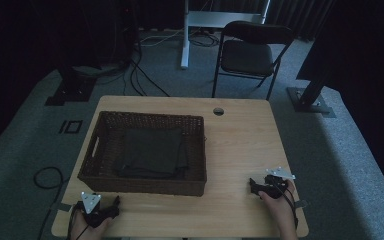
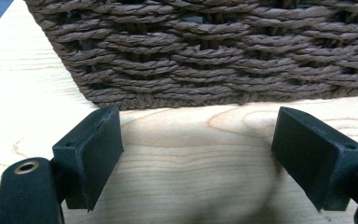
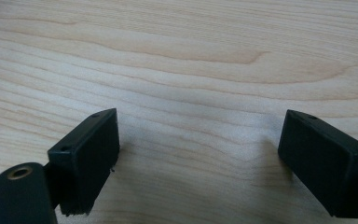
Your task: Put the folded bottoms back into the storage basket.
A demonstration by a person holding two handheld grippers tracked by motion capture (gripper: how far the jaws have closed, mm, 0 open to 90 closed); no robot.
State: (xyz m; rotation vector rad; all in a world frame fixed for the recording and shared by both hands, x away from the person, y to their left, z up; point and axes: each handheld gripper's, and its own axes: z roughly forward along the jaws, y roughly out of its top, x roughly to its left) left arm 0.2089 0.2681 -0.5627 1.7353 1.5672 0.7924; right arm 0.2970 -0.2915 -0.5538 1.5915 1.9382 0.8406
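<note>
A dark brown wicker basket [image 1: 100,172] stands on the left half of the wooden table [image 1: 240,145], with a folded dark cloth [image 1: 152,152] lying flat inside it. My left gripper [image 1: 115,204] rests near the table's front left corner, just in front of the basket. In the left gripper view its jaws stand wide apart with bare wood between them, and the basket's woven wall [image 2: 205,51] rises close ahead of the left gripper [image 2: 198,154]. My right gripper [image 1: 254,186] sits at the front right, open over bare wood, as the right gripper [image 3: 198,158] in its own view confirms.
A round cable hole [image 1: 218,111] is in the table's far edge. Beyond the table stand a black folding chair [image 1: 247,55] and a white desk leg [image 1: 185,35]. Cables run over the grey carpet at the left.
</note>
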